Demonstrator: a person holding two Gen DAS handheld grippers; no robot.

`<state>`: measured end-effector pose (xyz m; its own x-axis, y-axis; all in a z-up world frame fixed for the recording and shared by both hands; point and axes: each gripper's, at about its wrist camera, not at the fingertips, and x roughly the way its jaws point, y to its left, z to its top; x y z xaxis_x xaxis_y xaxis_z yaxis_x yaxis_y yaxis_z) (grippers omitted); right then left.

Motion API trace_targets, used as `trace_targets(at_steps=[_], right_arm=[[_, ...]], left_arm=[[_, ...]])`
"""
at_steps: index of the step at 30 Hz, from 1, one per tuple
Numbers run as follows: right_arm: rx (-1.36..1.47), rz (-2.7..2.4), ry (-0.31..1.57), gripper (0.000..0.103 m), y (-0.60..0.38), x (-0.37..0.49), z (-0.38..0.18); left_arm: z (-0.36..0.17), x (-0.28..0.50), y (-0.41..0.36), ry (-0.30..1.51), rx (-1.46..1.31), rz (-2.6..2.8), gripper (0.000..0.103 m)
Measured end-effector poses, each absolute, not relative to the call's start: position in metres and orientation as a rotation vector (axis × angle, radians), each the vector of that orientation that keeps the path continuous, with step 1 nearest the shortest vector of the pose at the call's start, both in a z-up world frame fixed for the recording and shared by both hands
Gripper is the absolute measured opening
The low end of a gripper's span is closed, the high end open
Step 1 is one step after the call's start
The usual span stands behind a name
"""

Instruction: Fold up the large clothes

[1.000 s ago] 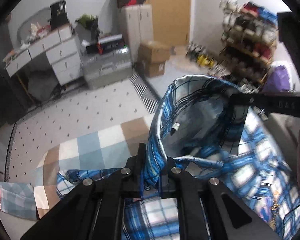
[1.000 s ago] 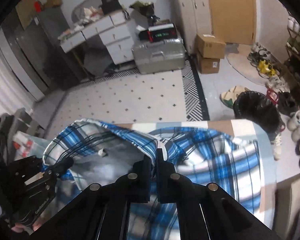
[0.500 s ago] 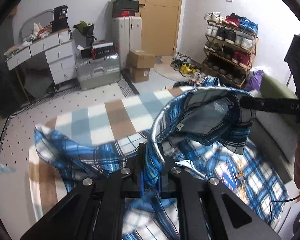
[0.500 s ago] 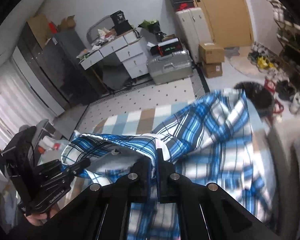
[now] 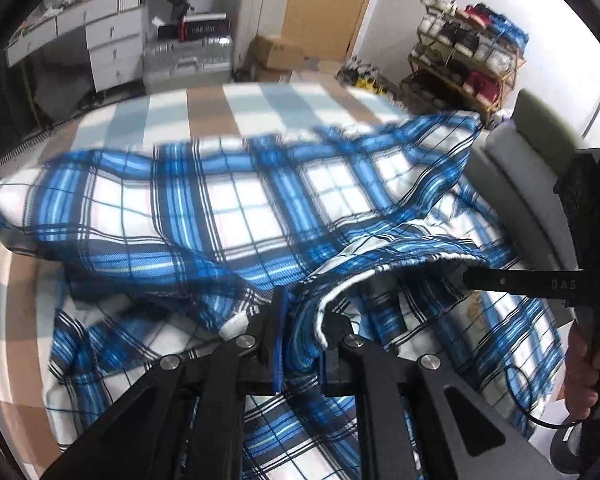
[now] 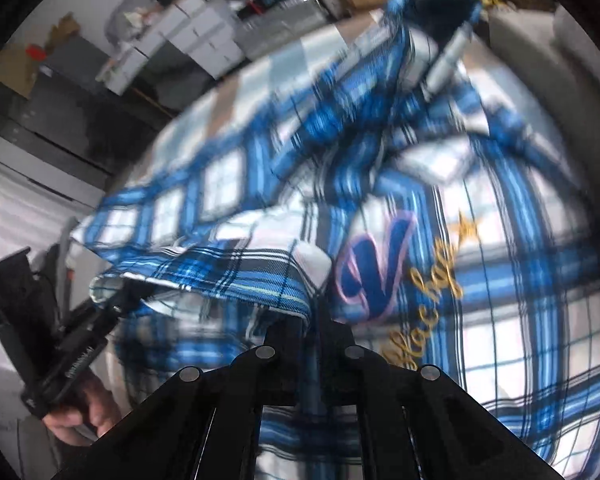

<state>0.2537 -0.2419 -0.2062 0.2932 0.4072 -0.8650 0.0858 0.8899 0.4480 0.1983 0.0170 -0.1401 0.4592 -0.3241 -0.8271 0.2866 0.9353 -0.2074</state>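
Note:
A blue-and-white plaid shirt [image 5: 240, 208] lies spread over a checked bedcover [image 5: 204, 108], with a folded part billowing at the back. My left gripper [image 5: 302, 320] pinches a bunched edge of it, and its jaws are opening slightly with the cloth still between them. In the right wrist view the shirt [image 6: 500, 320] shows an embroidered letter and gold script. My right gripper [image 6: 314, 320] holds a hem edge, its jaws also opening a little. The right gripper [image 5: 476, 278] enters at the right, with the hem stretched between the two grippers. The left gripper [image 6: 116, 304] appears at the lower left.
Beyond the bed stand white drawers [image 5: 112, 48], a silver suitcase [image 5: 188, 60], cardboard boxes [image 5: 276, 54] and a shoe rack [image 5: 468, 52]. A grey-green cushion [image 5: 532, 148] borders the bed's right side. A hand [image 5: 584, 364] grips the right tool; another hand [image 6: 88, 404] grips the left.
Both grippers have swung forward and down over the bed with the shirt edge. The shirt, hanging open before, now drapes across the bedcover.

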Motion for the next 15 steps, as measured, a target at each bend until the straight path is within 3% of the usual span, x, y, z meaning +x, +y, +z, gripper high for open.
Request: trace_targets(at_steps=[5, 7, 9, 11, 15], right_arm=[[0.488, 0.24, 1.325, 0.02, -0.244, 0.251, -0.216], [0.484, 0.266, 1.305, 0.035, -0.247, 0.242, -0.203], [0.476, 0.282, 1.284, 0.038, -0.253, 0.227, -0.186], [0.474, 0.316, 1.253, 0.038, -0.257, 0.209, -0.161], [0.389, 0.343, 1.153, 0.043, -0.261, 0.162, -0.091]], left_arm=[[-0.153, 0.205, 0.017, 1.137, -0.056, -0.377, 0.013], [-0.148, 0.199, 0.02, 1.122, -0.065, -0.4, 0.023], [-0.133, 0.192, 0.025, 1.09, -0.073, -0.423, 0.045], [-0.117, 0.181, 0.03, 1.04, -0.077, -0.442, 0.054], [-0.074, 0.151, 0.043, 0.931, -0.079, -0.462, 0.055]])
